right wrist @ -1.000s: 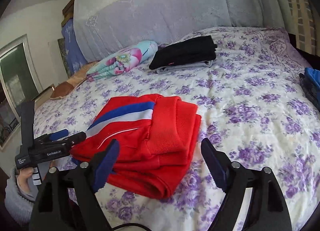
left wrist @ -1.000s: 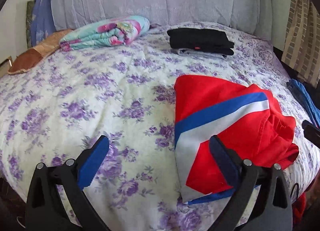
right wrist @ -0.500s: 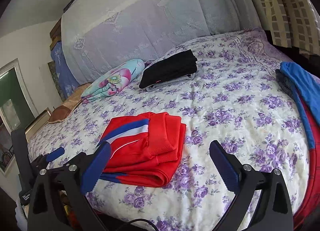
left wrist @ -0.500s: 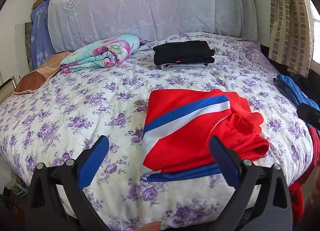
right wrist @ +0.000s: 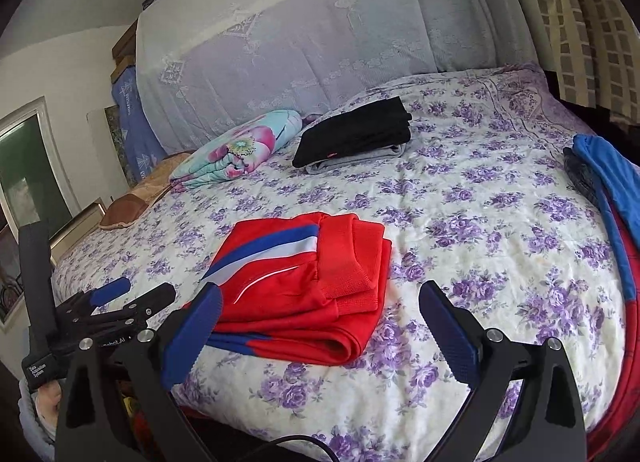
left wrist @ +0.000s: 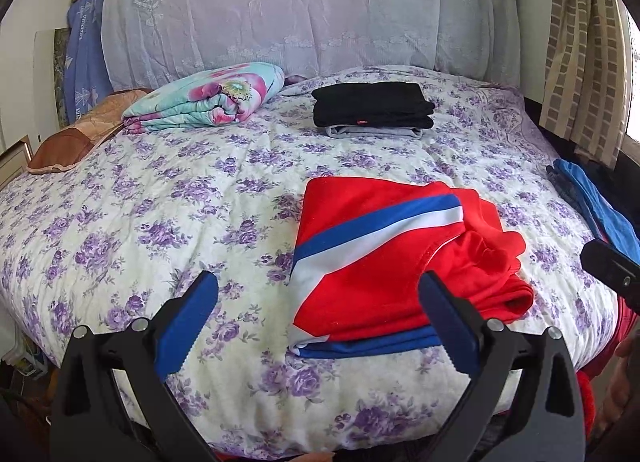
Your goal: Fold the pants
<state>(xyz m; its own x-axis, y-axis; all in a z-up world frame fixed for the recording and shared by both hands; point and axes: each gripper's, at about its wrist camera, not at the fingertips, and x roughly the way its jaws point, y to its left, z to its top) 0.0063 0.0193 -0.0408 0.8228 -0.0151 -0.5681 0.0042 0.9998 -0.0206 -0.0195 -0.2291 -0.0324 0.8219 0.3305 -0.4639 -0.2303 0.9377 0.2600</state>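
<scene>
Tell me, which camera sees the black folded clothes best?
The left wrist view: the black clothes face it squarely, red tag and the grey garment beneath them visible. The right wrist view shows them slanted and partly side-on.

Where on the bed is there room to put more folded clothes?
The widest bare patch of the flowery bedspread lies left of the red pants, below the rolled floral blanket. Another bare strip runs between the red pants and the black folded stack. The right edge is crowded by the blue clothes.
</scene>
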